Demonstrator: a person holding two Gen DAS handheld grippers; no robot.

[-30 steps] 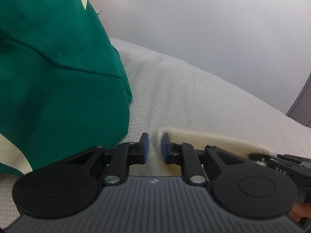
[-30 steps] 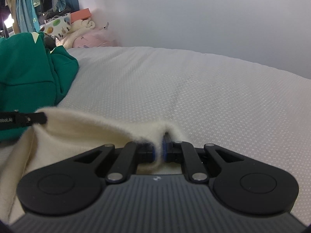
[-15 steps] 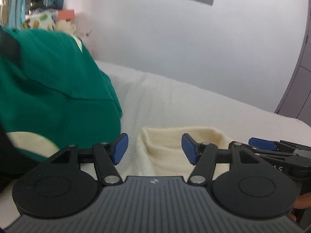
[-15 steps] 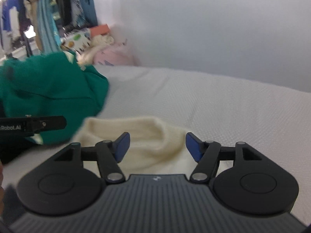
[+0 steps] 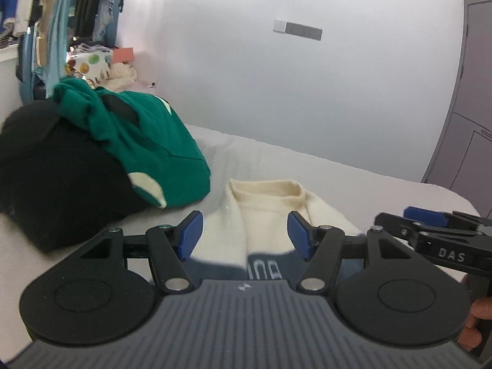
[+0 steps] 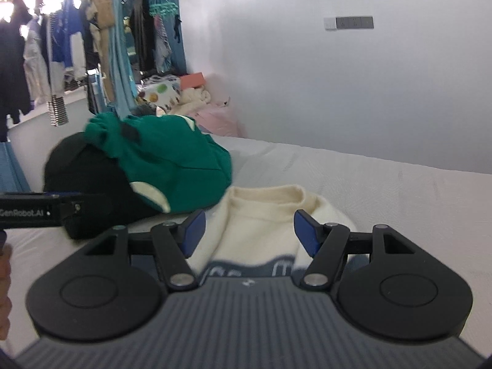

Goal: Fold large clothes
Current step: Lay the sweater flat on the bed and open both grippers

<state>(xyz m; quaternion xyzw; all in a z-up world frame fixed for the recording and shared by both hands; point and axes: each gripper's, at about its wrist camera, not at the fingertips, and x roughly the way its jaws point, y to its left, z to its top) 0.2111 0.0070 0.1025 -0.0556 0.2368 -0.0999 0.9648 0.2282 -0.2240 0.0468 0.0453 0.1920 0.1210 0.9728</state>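
The cream sweater (image 5: 267,212) lies flat on the bed (image 5: 353,178), collar away from me, and a dark blue band with pale lettering crosses it at the near edge of both views. I see it straight ahead of each tool, past the tips and below them; nothing of it sits between the pads.

My left tool (image 5: 243,235) is released: its blue pads (image 5: 190,235) stand well apart with only the sweater beyond showing in the gap. My right tool (image 6: 249,233) is likewise released, its pads (image 6: 304,233) spread to about the same width and gripping nothing. Each tool also shows in the other's view, the right one at the right edge of the left camera and the left one at the left edge of the right camera, so the two hang side by side over the near end of the sweater.

Just left of the sweater sits a heap: a green garment (image 5: 147,141) with cream patches draped over a black garment (image 5: 52,175), both on the bed. The green hem lies near the sweater's collar; I cannot tell whether they touch.

Farther back on the left, clothes (image 6: 61,49) hang on a rail, with a pile of soft things (image 6: 190,98) at the foot of the white wall (image 5: 276,92). A grey door (image 5: 464,107) closes the right edge of the left view.
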